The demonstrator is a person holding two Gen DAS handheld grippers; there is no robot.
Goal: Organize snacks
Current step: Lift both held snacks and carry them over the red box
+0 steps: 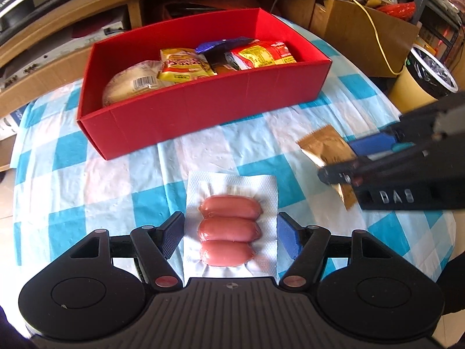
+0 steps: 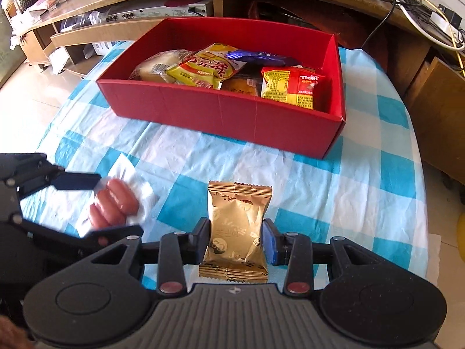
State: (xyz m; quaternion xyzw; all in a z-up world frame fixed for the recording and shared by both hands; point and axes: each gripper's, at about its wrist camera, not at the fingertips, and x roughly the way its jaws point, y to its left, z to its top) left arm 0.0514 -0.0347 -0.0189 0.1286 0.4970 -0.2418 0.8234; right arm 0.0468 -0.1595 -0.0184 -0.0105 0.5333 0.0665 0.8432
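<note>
- We saw the left claw spread apart around the pack of 3 sausages on the table.
- We saw the right claw clamped on the gold packet, near the red box.

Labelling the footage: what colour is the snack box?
Red box, seen best in the right wrist view.

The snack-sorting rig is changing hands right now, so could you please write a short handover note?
Left gripper: open, fingers either side of the sausage pack on the tablecloth.
Right gripper: fingers against the sides of the gold packet; whether it has left the cloth is unclear.
Done: several snacks, including a yellow bag and a red-and-yellow packet, sit in the red box.
Left: box the sausages and gold packet.
</note>
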